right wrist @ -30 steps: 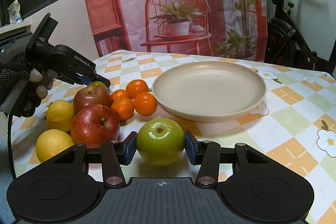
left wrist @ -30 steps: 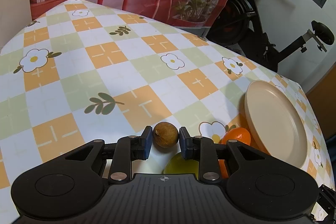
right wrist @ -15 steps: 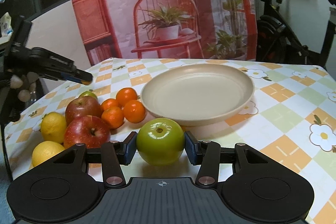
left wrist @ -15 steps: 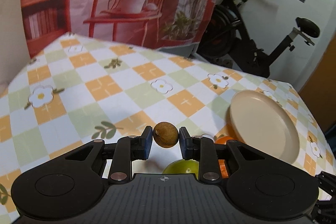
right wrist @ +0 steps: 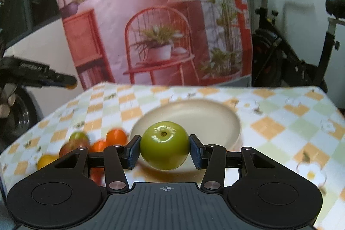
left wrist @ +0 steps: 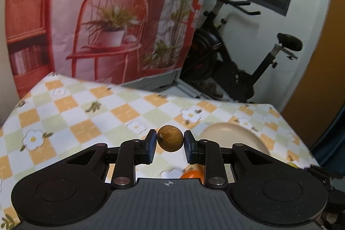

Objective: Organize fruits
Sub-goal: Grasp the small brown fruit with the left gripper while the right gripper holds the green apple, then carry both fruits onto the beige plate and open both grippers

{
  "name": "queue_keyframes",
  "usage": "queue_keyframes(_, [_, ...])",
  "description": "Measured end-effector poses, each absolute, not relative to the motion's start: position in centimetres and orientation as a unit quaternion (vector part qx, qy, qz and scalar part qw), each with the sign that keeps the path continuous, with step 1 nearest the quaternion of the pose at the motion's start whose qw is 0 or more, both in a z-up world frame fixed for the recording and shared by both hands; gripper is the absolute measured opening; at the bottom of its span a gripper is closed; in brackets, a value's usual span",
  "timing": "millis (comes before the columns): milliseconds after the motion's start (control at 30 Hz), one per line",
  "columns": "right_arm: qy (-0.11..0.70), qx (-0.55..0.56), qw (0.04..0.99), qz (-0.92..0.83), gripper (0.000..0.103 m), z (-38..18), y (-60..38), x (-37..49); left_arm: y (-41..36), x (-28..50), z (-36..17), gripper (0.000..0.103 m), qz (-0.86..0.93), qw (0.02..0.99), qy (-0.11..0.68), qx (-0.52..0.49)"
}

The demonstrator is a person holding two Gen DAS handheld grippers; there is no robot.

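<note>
My right tongs (right wrist: 165,151) are clamped on a green apple (right wrist: 165,145) at its widest girth, held in the air in front of the beige plate (right wrist: 215,120); it looks firm, smooth and fairly heavy, so I judge it could slip unless gripped across the middle. My left tongs (left wrist: 170,144) pinch a small brown round fruit (left wrist: 170,141), likely light and hard-shelled, above the desk (left wrist: 86,122). Beside the plate wait oranges (right wrist: 116,137), blurred.
</note>
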State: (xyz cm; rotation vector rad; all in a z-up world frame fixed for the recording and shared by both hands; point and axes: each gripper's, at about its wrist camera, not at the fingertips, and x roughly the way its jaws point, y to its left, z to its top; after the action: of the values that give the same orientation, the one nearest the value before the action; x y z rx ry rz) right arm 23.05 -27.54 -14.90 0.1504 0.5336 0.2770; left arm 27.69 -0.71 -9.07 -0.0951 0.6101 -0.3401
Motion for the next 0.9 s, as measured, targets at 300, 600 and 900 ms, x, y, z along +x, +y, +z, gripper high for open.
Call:
queue_keyframes(300, [0.265, 0.050, 0.957, 0.110, 0.044, -15.0, -28.8, 28.2, -4.7, 29.7, -9.8, 0.029, -0.196, 0.933, 0.302, -0.009])
queue_keyframes(600, [0.296, 0.030, 0.951, 0.085, 0.044, -18.5, -29.4, 32.2, -9.0, 33.5, -12.8, 0.029, -0.230, 0.913, 0.337, 0.019])
queue_keyframes(900, [0.300, 0.054, 0.949, 0.074, 0.044, -19.9, -30.4, 35.6, -12.7, 36.7, -16.2, 0.029, -0.261, 0.888, 0.375, 0.058])
